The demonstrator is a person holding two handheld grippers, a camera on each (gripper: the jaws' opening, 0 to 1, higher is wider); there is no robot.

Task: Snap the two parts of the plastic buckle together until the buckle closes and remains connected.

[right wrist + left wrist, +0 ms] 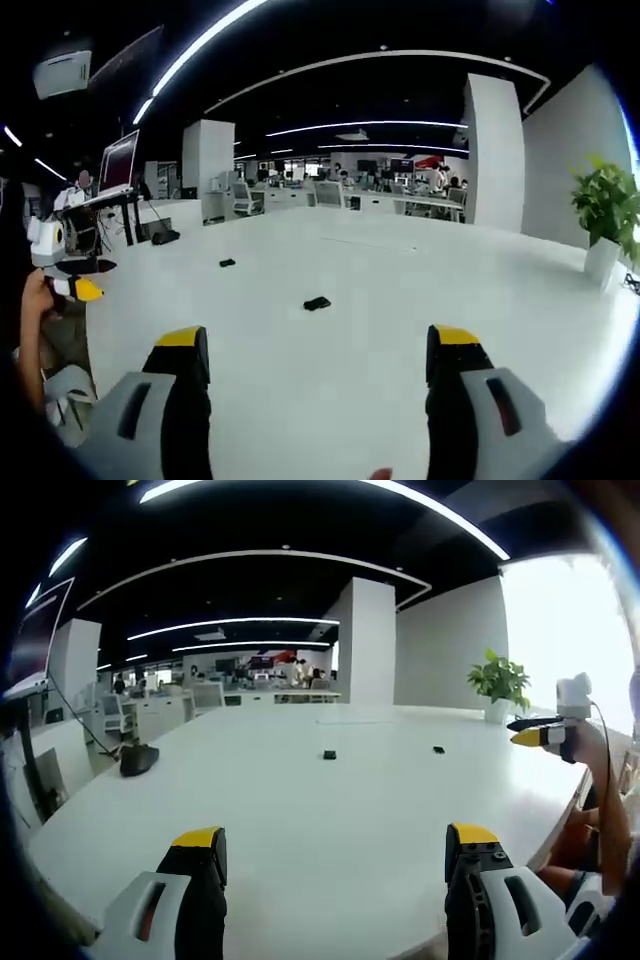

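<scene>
Two small black buckle parts lie apart on the white table (300, 810). In the left gripper view one part (329, 754) sits mid-table and the other (438, 750) to its right. My left gripper (335, 840) is open and empty, well short of both. The right gripper (545, 735) comes in at the right edge, held by a hand. In the right gripper view the nearer part (317, 303) lies ahead of my open, empty right gripper (316, 340), with the other part (227, 263) farther to the left. The left gripper (75, 289) shows at the left edge.
A dark lump (138, 760) rests near the table's left edge. A potted plant (500, 685) stands at the far right corner, seen again as the plant (605, 215). A monitor on a stand (118, 160) and office desks lie beyond the table.
</scene>
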